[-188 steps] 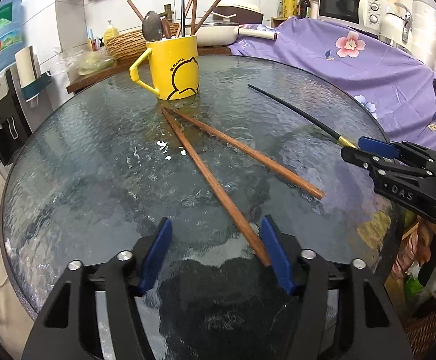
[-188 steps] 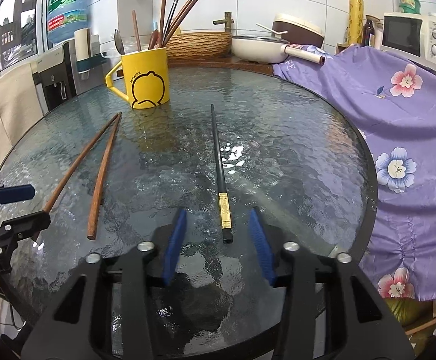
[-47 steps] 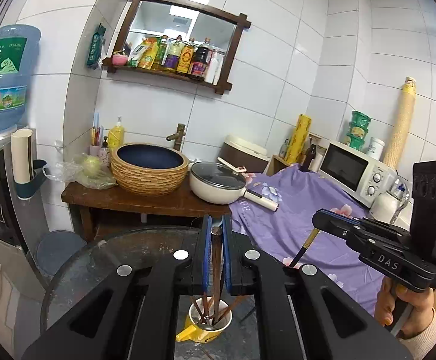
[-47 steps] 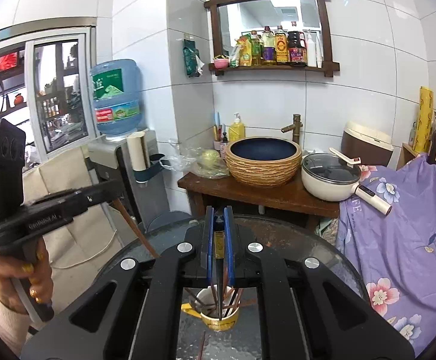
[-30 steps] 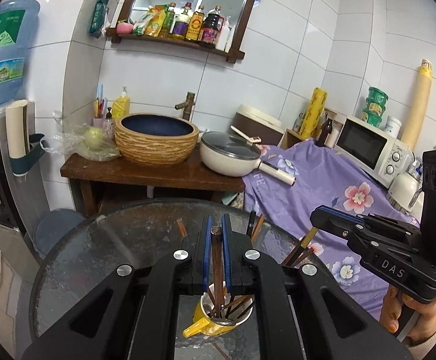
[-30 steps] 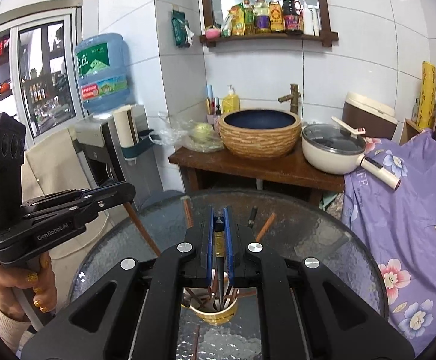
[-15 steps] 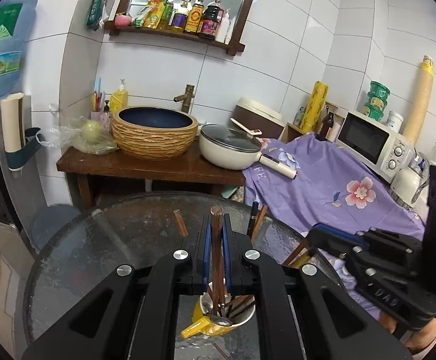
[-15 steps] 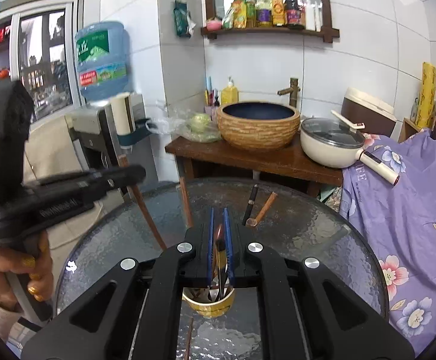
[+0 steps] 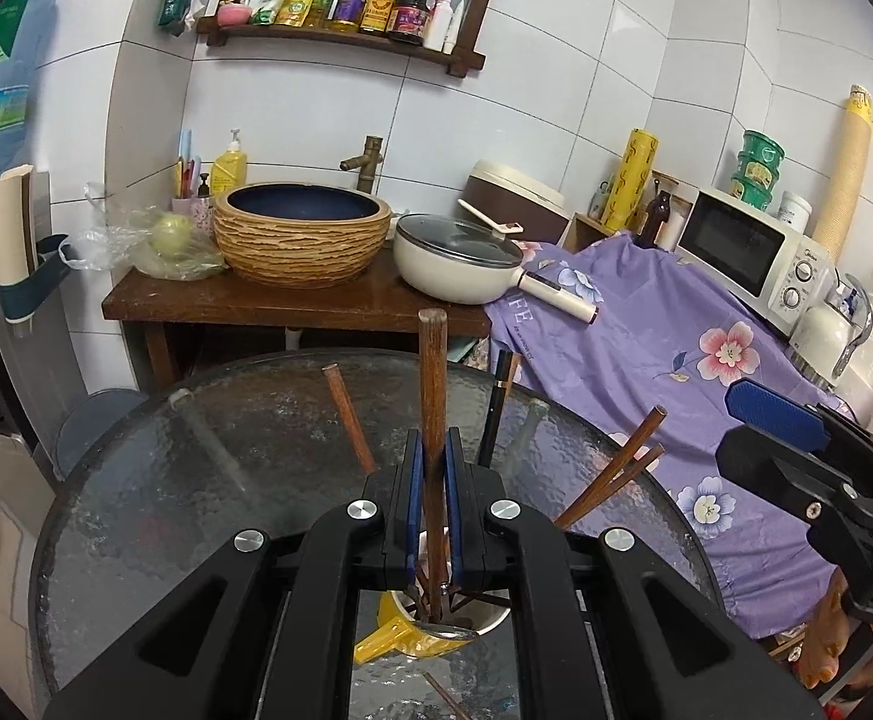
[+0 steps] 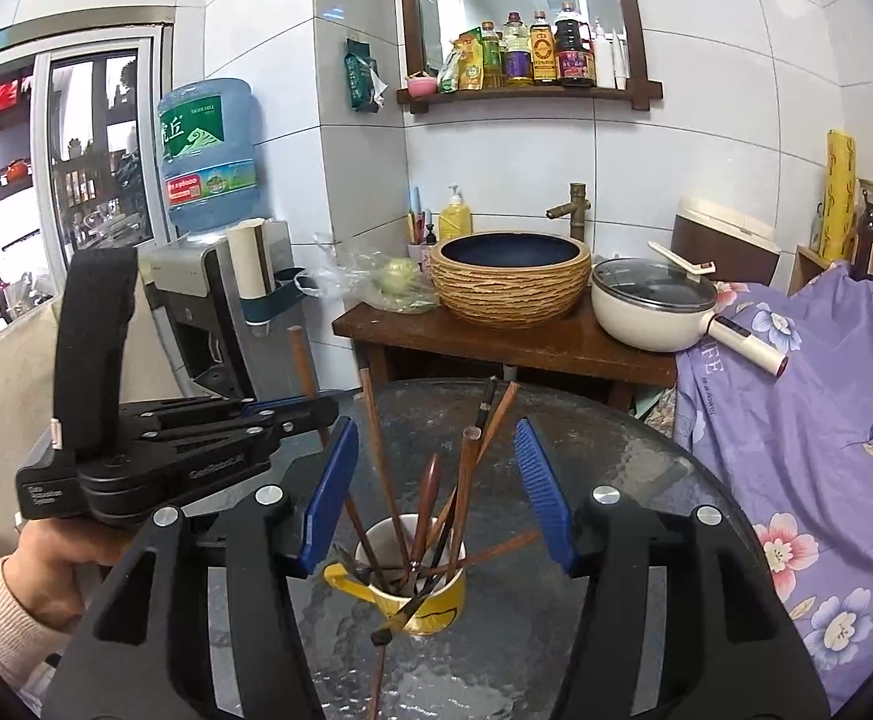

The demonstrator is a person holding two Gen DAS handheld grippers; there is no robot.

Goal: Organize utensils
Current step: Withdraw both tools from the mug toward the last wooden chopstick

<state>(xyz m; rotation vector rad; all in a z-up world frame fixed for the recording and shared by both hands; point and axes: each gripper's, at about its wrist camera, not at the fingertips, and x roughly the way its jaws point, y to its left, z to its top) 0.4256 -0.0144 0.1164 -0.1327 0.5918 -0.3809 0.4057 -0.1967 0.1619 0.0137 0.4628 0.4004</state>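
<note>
A yellow mug (image 10: pixel 400 591) with several chopsticks stands on the round glass table (image 10: pixel 646 480). My right gripper (image 10: pixel 436 492) hovers just above the mug and its jaws are opening; no pad touches anything. A black chopstick (image 10: pixel 412 606) leans free in the mug, its end over the near rim. My left gripper (image 9: pixel 430 480) is shut on a brown wooden chopstick (image 9: pixel 433 384) held upright over the mug (image 9: pixel 430 636). From the right wrist view, the left gripper (image 10: pixel 316 411) sits left of the mug.
One brown chopstick (image 10: pixel 376 681) lies on the glass in front of the mug. Behind the table stand a wooden bench with a woven basin (image 10: pixel 511 279) and a white pan (image 10: pixel 652 309). Purple flowered cloth (image 10: pixel 796 420) covers the right side. A water dispenser (image 10: pixel 208 300) stands at the left.
My right gripper's jaws have spread and let go of the black chopstick, which now rests in the mug. Both grippers have sunk toward the mug. The left one still grips its brown chopstick.
</note>
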